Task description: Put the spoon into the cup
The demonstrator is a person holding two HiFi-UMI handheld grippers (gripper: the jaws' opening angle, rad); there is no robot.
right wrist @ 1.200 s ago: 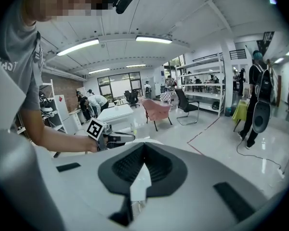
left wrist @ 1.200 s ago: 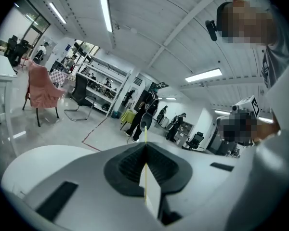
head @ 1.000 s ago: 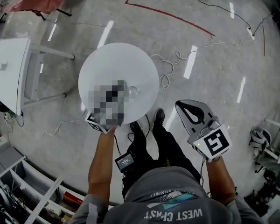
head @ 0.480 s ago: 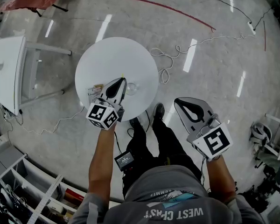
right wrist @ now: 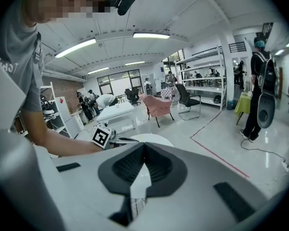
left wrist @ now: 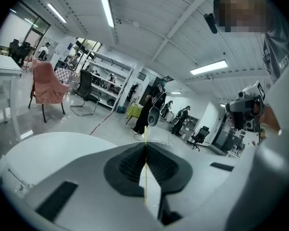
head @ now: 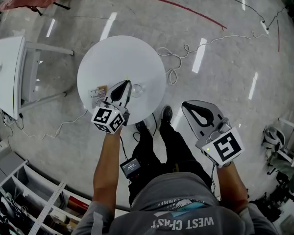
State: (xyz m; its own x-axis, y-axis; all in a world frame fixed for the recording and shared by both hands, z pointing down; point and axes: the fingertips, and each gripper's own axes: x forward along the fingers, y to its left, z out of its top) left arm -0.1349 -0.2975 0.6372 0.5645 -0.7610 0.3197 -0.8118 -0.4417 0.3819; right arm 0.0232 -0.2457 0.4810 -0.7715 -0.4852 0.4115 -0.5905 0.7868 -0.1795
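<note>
Head view steeply overhead, gripper views level (shared round table (head: 112, 62))

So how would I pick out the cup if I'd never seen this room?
Find the round white table in the middle of the shiny floor. Near its edge closest to the person, the left claw pinches a thin yellow spoon, and the cup stands just right of its tip. It is small and see-through, unlike the flat printed packet left of the claw.
</note>
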